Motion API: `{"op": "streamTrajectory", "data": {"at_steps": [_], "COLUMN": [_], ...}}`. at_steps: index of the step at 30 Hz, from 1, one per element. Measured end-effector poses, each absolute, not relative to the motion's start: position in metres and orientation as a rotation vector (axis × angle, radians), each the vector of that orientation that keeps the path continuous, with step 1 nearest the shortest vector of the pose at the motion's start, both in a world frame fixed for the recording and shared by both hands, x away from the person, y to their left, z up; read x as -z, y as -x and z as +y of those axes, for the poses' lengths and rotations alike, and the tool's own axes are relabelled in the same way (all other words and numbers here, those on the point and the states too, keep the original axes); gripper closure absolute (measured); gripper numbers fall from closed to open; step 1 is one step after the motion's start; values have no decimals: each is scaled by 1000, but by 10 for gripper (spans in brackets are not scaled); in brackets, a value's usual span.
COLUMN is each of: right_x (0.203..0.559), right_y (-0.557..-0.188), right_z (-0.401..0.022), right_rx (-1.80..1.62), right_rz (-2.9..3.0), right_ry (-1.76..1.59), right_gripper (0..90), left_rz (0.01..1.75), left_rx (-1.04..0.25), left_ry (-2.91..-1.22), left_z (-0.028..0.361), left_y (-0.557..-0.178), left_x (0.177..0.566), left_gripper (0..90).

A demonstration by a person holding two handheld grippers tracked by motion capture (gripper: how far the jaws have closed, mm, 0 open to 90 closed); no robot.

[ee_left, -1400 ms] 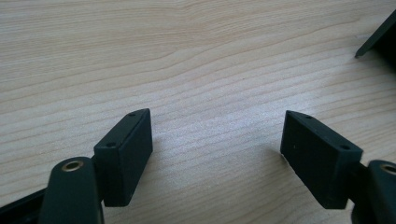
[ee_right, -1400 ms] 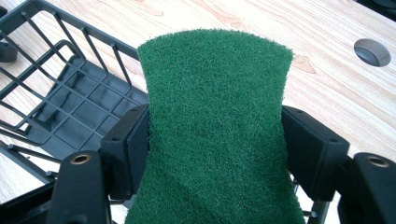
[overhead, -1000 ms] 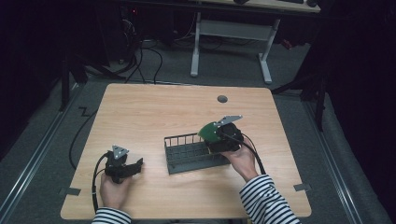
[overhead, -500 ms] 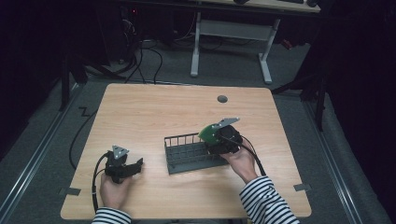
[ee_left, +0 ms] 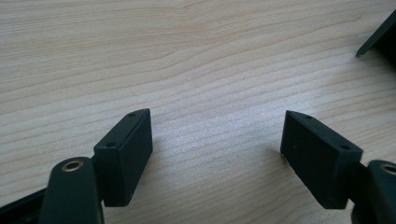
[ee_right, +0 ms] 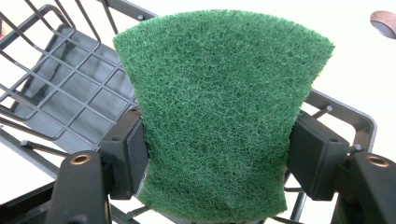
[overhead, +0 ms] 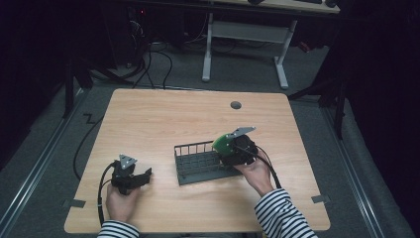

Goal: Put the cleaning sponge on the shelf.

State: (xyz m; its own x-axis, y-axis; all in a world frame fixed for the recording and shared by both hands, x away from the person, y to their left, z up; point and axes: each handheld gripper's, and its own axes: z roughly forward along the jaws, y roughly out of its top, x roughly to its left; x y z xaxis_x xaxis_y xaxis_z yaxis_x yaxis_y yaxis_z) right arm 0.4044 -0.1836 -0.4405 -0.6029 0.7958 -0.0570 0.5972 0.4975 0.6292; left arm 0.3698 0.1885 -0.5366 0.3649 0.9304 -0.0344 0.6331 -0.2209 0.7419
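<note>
On the left of the bench (overhead: 163, 114), the left hand-held gripper (overhead: 143, 177) rests low on the wood with its jaws spread apart and nothing between them, a dark corner of the rack showing at the far edge of its own view. Right of it stands the wire rack (overhead: 198, 161), and at the rack's right end the right hand-held gripper (overhead: 229, 148) is clamped on a green scouring pad (ee_right: 219, 116), which bows inward between the pads (ee_right: 133, 154) and stands just over the rack's rim.
</note>
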Motion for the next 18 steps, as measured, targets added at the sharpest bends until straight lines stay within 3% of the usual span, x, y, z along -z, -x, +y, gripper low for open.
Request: {"op": "streamTrajectory", "data": {"at_steps": [18], "right_x": [428], "right_y": [-397], "right_z": [-197], "right_rx": [-924], "right_rz": [2402], "right_ry": [-1187], "right_gripper": [244], "left_rz": [1352], "left_rx": [-560], "left_ry": [-1949], "left_z": [189], "left_y": [-370], "left_x": [537], "left_gripper": [256]}}
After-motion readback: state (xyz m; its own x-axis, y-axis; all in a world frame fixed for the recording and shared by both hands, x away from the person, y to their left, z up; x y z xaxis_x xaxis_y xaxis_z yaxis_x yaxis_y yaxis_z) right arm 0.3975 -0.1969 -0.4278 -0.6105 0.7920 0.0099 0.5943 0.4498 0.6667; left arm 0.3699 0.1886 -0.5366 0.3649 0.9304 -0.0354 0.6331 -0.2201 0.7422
